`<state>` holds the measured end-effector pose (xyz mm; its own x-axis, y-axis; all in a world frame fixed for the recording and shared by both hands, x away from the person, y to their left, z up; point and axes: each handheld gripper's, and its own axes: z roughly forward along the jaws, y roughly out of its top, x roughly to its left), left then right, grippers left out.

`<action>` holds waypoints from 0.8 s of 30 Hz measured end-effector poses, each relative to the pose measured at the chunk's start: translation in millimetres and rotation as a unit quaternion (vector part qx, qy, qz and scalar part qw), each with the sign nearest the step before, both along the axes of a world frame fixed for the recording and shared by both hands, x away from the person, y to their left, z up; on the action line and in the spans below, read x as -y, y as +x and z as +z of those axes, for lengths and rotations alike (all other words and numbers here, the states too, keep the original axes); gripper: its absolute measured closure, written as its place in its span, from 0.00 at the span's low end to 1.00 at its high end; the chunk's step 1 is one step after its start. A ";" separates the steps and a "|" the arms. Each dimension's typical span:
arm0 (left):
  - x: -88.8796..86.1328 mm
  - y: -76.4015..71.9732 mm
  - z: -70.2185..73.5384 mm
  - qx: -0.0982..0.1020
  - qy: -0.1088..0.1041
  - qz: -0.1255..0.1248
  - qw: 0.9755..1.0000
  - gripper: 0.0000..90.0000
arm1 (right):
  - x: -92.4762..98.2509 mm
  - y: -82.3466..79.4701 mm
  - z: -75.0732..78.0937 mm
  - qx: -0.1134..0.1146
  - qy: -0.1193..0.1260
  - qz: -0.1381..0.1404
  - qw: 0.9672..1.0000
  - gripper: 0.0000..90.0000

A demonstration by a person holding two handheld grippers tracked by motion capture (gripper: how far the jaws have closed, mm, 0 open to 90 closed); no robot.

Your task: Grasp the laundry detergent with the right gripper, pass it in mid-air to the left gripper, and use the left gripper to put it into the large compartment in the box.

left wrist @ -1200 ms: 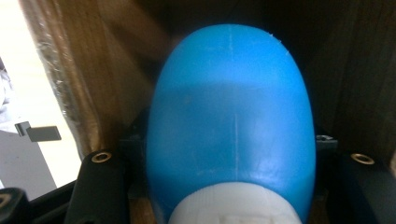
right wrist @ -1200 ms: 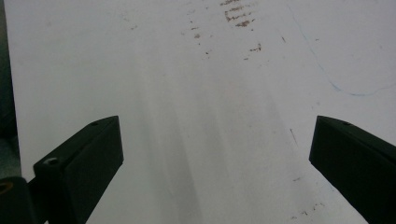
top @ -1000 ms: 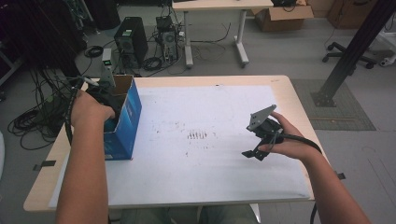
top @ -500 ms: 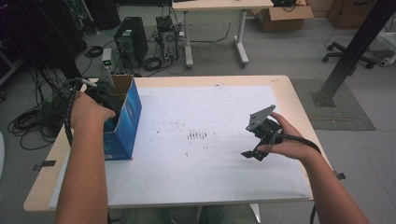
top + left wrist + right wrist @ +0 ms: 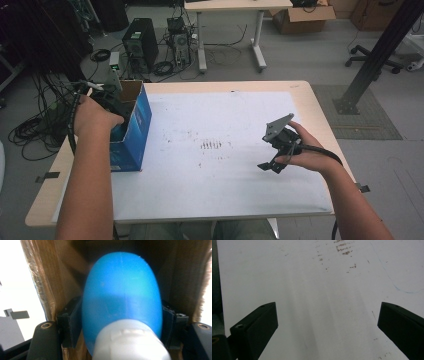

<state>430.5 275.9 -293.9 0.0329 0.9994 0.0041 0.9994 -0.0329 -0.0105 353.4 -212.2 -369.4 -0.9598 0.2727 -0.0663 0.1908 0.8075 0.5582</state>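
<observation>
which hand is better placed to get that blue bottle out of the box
Left. The left gripper is already inside the blue box, its fingers on either side of the blue bottle, just opening. The right gripper hovers open over the white sheet.

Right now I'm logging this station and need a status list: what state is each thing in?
Blue box: upright at the table's left, top open.
Blue bottle: inside the box, white cap on, between the left tool's pads.
Left tool: down in the box, jaws just opening, pads beside the bottle; contact unclear.
Right tool: open, nothing between its jaws, over the white sheet.
</observation>
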 end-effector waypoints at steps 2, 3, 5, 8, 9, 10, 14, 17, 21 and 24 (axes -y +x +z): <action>0.9 0.0 1.2 -0.002 0.003 -0.001 1.000 0.33 | -0.1 -0.1 0.2 0.001 0.000 0.000 1.000 0.03; 1.5 -0.1 2.2 -0.003 0.005 0.001 1.000 0.33 | -0.2 -0.1 0.3 0.001 0.000 0.000 1.000 0.03; 2.5 -0.3 4.4 -0.004 0.008 0.002 1.000 0.32 | -0.3 -0.4 0.6 0.002 0.001 0.001 1.000 0.03; 3.2 -0.9 7.5 -0.003 0.013 0.003 1.000 0.31 | 0.2 -0.4 0.9 0.002 0.003 0.002 1.000 0.03; 3.1 -1.0 8.4 -0.004 0.013 0.003 1.000 0.30 | 0.3 -0.2 1.0 0.003 0.004 0.001 1.000 0.03; 3.3 -1.1 9.6 -0.003 0.016 0.003 1.000 0.30 | 0.3 -0.2 1.0 0.003 0.004 0.001 1.000 0.03; 4.2 -2.3 16.8 0.005 0.018 0.005 1.000 0.25 | 0.5 -0.5 2.8 0.003 0.005 0.002 1.000 0.03; 7.0 -3.9 23.7 0.013 0.019 -0.001 1.000 0.23 | 0.3 -0.4 4.1 0.004 0.007 0.003 1.000 0.03; 10.2 -6.4 33.9 0.018 0.027 -0.003 0.999 0.19 | -1.0 -0.3 5.2 0.005 0.007 0.007 1.000 0.03; 12.9 -8.6 41.7 0.021 0.033 -0.006 0.999 0.16 | -2.0 -1.1 6.6 0.006 0.009 0.008 1.000 0.03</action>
